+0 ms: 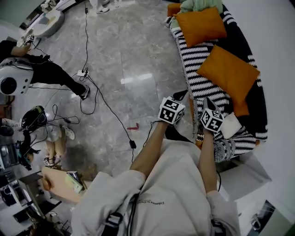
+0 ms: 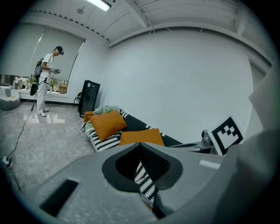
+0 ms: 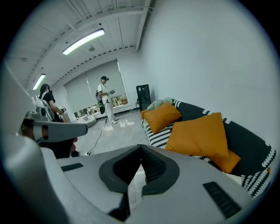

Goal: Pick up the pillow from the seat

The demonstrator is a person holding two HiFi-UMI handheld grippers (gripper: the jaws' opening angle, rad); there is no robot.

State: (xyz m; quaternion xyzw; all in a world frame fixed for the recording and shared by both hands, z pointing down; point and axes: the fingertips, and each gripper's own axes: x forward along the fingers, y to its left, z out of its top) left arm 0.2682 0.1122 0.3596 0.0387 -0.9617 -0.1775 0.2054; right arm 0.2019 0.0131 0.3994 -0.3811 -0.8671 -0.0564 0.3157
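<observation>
Hovering near striped seat [image 1: 199, 80]: left gripper [image 2: 141, 146], jaws apparently pressed together; right gripper [image 3: 141, 148], jaws closed, empty; orange pillow [image 1: 228, 73] lying untouched.

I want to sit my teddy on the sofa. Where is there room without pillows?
The striped seat edge in front of the near orange pillow is bare, and so is the striped gap between it and the far orange pillow. The far end is crowded: that pillow, a green cloth.
</observation>
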